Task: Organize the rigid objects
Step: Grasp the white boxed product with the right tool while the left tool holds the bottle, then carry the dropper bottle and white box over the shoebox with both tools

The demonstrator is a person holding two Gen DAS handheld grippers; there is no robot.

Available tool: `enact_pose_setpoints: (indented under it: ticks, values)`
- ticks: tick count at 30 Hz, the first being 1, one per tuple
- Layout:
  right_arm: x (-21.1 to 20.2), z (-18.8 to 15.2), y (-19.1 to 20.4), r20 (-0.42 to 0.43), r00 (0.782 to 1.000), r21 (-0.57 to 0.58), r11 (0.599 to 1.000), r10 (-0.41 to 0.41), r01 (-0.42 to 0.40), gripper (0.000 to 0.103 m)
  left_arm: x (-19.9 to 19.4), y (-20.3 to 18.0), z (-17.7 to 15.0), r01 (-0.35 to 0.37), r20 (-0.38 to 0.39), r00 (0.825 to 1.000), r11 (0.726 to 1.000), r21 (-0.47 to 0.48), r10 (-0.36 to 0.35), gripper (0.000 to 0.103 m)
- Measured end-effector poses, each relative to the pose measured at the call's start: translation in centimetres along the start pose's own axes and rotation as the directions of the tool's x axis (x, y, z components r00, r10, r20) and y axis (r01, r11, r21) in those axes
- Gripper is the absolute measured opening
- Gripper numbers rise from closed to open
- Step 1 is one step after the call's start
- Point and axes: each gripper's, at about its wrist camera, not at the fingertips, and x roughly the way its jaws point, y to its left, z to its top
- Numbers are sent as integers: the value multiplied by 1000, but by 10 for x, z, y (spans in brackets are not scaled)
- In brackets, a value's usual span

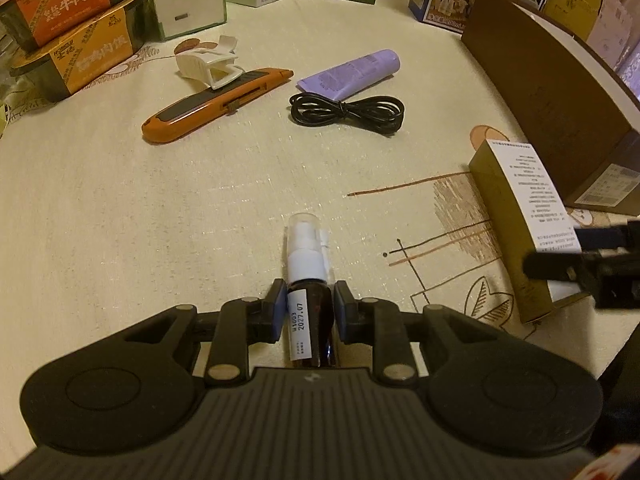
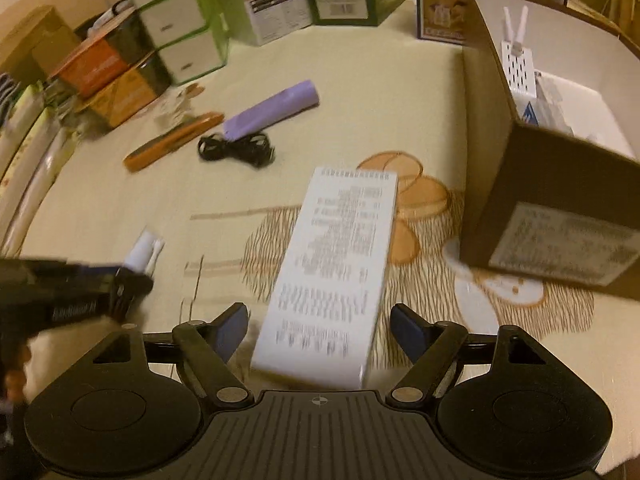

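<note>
My left gripper (image 1: 308,304) is shut on a small brown spray bottle (image 1: 310,316) with a white pump and clear cap, held low over the tablecloth. In the right wrist view the left gripper (image 2: 132,280) shows at the left with the bottle's white top (image 2: 144,252). My right gripper (image 2: 318,326) is open, its jaws either side of a long white box (image 2: 332,264) lying on the table; that box also shows in the left wrist view (image 1: 524,216). An orange utility knife (image 1: 212,100), a white clip (image 1: 212,62), a purple tube (image 1: 352,74) and a coiled black cable (image 1: 348,112) lie farther back.
A large open brown cardboard box (image 2: 560,184) stands at the right with a white router (image 2: 518,68) inside. Stacked food boxes (image 1: 68,28) and green-white cartons (image 1: 188,4) line the far and left edges of the table.
</note>
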Motion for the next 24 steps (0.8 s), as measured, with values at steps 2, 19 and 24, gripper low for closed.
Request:
enact_pose_setpoints:
  ticks: [2,19,24]
  values:
    - [6,4,-1,2,1000,18,1000,-14,14,75,2,-1,0,-9,-3,1000,1000,4,9,21]
    - [7,1,-1,-6,999,7,999,-41,42,60,1,-8,9,-19,8,1000,1000,13,19,20]
    - [-5,-2,-1,4,1000,6,1000,0,0,59,-8,-13,10,18,26,999,1000,9,-18,20]
